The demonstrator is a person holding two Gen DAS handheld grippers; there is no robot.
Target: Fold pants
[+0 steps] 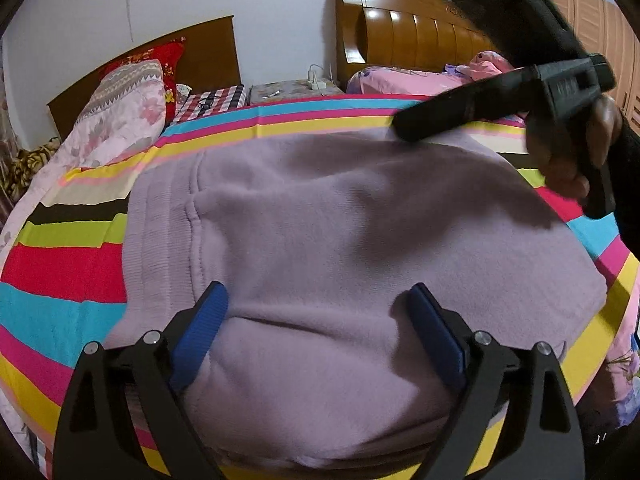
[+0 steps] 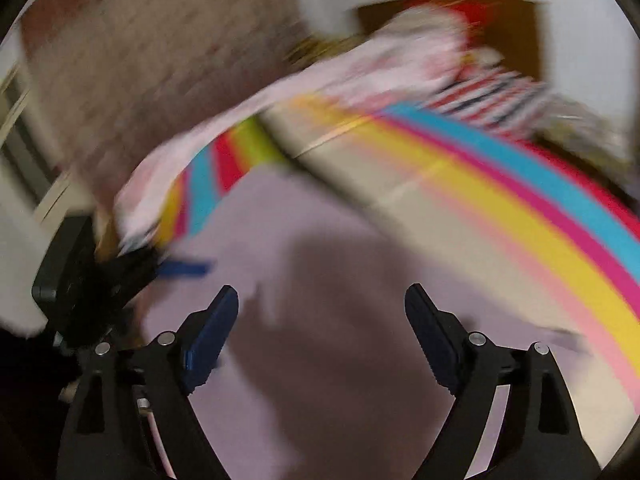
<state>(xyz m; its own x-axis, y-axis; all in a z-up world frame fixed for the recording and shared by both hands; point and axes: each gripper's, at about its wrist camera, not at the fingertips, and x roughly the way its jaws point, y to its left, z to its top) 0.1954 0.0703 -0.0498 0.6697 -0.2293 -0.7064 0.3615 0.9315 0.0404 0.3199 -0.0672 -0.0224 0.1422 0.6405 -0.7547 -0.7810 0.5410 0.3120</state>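
Both tongs (image 1: 318, 300) (image 2: 322, 304) agape over pants (image 1: 340, 240)

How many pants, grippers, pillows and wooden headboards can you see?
Lilac pants: 1
Grippers: 2, left gripper and right gripper
Pillows: 2, a red pillow and a floral pillow
Wooden headboards: 2, and
Total: 7

We see the pants (image 1: 340, 248) lying flat on the bed cover (image 1: 64, 280), which shows all around them. Behind the pants, at the far left, a pillow (image 1: 124, 108) leans on a headboard (image 1: 168, 56). Behind the pants in the middle stands a small table (image 1: 292, 90). Behind the pants to the right is a second bed (image 1: 408, 40).
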